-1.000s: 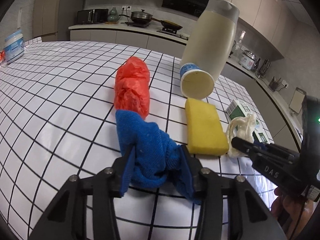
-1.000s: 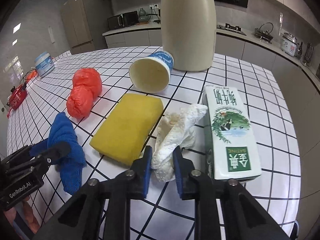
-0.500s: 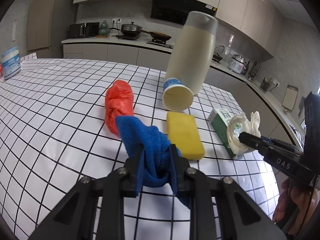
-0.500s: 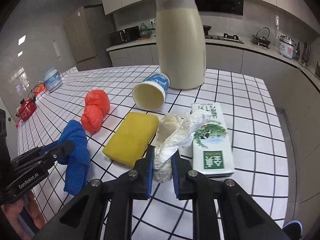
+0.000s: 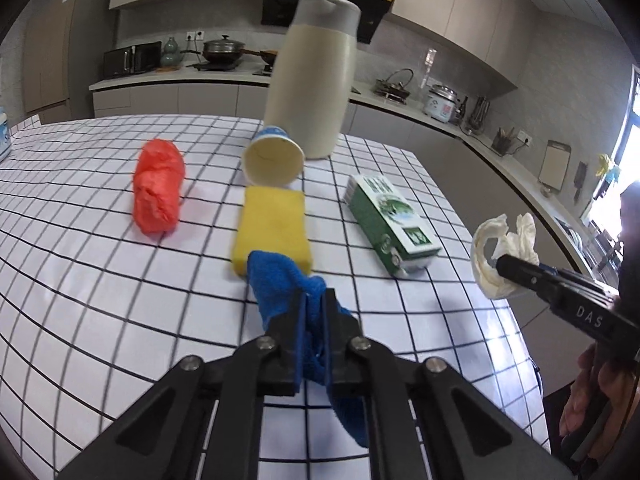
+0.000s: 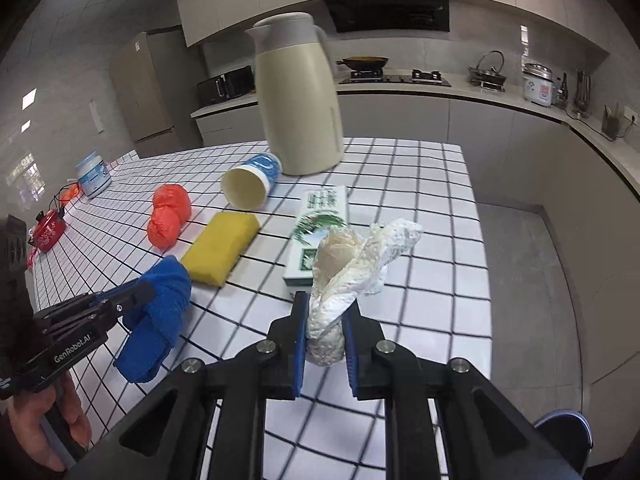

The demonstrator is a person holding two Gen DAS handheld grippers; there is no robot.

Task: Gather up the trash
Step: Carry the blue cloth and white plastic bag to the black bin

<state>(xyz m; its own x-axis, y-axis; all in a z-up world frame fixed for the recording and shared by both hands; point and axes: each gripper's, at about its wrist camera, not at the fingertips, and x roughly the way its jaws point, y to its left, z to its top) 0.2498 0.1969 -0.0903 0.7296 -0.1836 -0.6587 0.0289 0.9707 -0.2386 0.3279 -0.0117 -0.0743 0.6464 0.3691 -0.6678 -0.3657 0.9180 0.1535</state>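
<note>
My left gripper (image 5: 312, 300) is shut on a blue cloth (image 5: 280, 284) and holds it above the tiled table; it also shows in the right wrist view (image 6: 160, 300). My right gripper (image 6: 324, 312) is shut on a crumpled white plastic wrapper (image 6: 352, 264), lifted off the table, which the left wrist view (image 5: 500, 248) shows too. On the table lie a red plastic bag (image 5: 158, 186), a yellow sponge (image 5: 272, 228), a tipped paper cup (image 5: 272, 160) and a green-white carton (image 5: 392, 224).
A tall cream thermos jug (image 6: 298, 96) stands behind the cup. A white jar (image 6: 94, 178) and a small red kettle (image 6: 48, 228) sit at the table's far left. The table's right edge (image 6: 476, 216) drops to the floor. A kitchen counter runs behind.
Both grippers have risen and pulled back from the table. The blue cloth and the white wrapper came up off the surface with them. The left jaws closed tighter on the cloth.
</note>
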